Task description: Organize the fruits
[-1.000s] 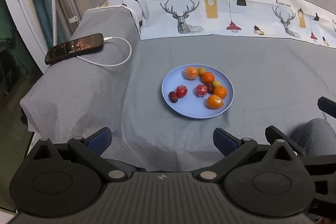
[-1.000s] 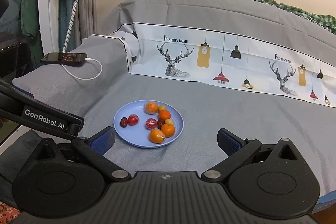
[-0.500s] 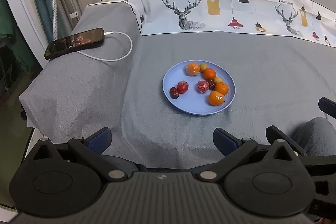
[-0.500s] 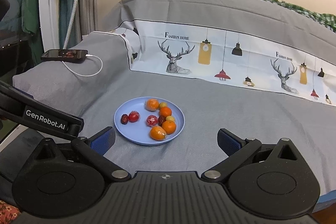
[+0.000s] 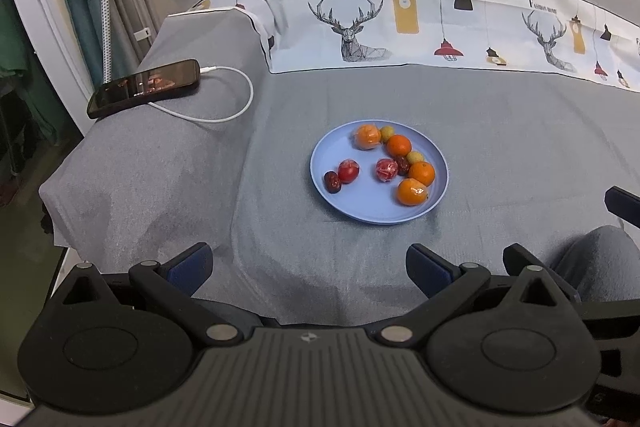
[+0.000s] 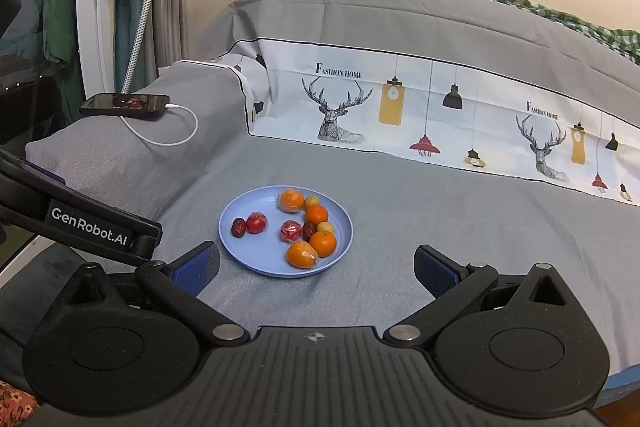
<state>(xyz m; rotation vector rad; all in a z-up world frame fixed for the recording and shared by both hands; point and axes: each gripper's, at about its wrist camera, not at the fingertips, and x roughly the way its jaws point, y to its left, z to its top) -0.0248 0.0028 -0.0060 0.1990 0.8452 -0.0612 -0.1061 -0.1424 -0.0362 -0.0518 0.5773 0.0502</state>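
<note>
Fingers on both tools stand spread wide with nothing between them: my left gripper (image 5: 308, 265) and my right gripper (image 6: 317, 265) both hang back from the blue plate (image 5: 362, 209), which sits on the grey bedspread (image 5: 500, 131) ahead of them. All the fruit I can make out lies on that plate — four oranges (image 5: 399, 145), two red fruits in clear wrap (image 5: 349, 171), two small yellow ones (image 5: 387, 133) and two dark dates (image 5: 332, 182). From the left tool the plate lies ahead and slightly right of the midline; from the right tool it lies ahead and left, its near rim (image 6: 280, 273) looking lower in that view, so I judge the right one the nearer, though not by much. The oranges and red fruits are roundish with no axis to line up on. The date at the plate's left edge is the only piece with a clear long axis; it runs roughly near-to-far, tilted a little, and sits just beside a red fruit. The second date (image 6: 309, 230) is wedged among a red fruit, an orange and a yellow one. Kinds are partly mixed on the plate, which fits either fruit gathered there already or fruit waiting to be sorted by kind — I cannot say which. A phone (image 5: 144, 87) on its cable lies well off to the left.
</note>
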